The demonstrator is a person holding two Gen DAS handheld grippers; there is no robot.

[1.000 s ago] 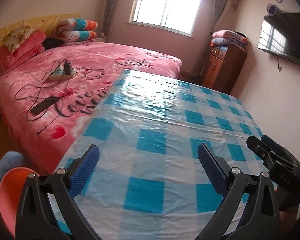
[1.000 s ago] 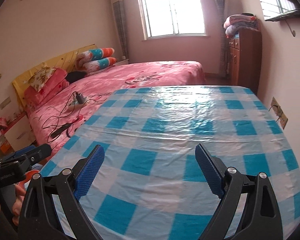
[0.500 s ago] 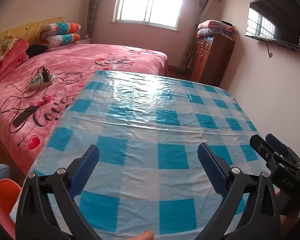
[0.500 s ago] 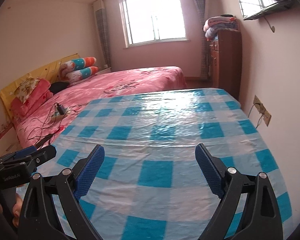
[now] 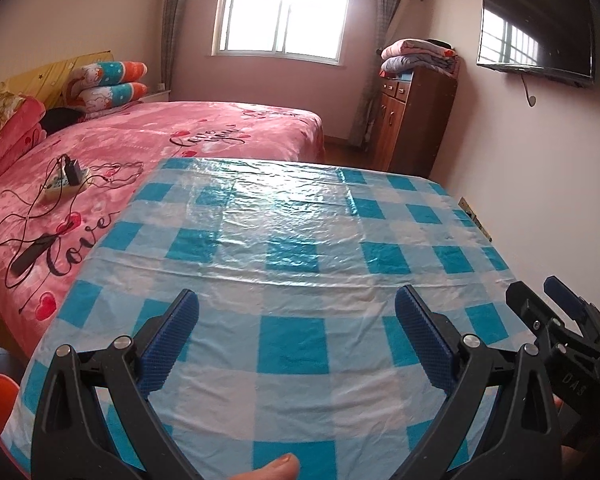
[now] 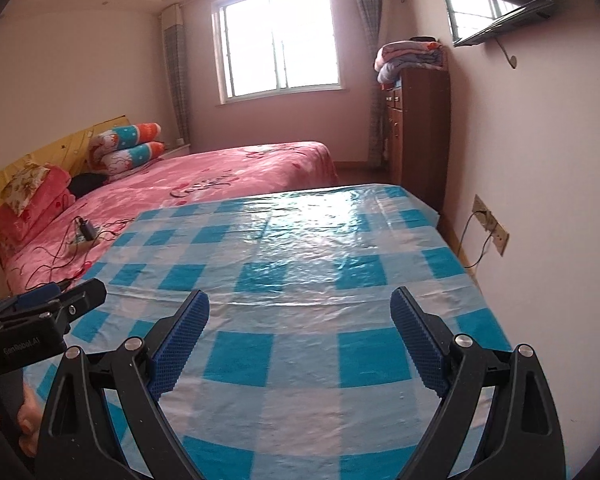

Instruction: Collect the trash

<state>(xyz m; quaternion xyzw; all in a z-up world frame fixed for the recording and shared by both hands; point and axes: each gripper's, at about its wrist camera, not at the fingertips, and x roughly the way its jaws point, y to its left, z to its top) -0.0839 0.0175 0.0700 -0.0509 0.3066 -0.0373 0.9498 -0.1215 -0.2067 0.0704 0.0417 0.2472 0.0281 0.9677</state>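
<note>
Left wrist view: left gripper (image 5: 296, 334) over the near edge of the surface (image 5: 292, 240), fingers (image 5: 172, 340) spread wide, gripping nothing. Glossy blue-and-white checked cover, bare; no trash on it. Right of it, right gripper (image 5: 556, 308), perhaps parted.

Right wrist view: right gripper (image 6: 300, 336) likewise spread above the surface (image 6: 300, 256), nothing held. Pink bed (image 6: 204, 180) left of it.

1. Desk (image 5: 292, 240): covered edge to edge by a glossy blue-and-white checked plastic cloth (image 5: 300, 344), wrinkled, with window glare toward the far edge.
2. Bed (image 5: 204, 128), beside the desk's left edge: pink blanket; on it a power strip (image 5: 62, 184) with a black plug, tangled black cables (image 5: 28, 216), and pillows (image 5: 108, 82) at the head.
</note>
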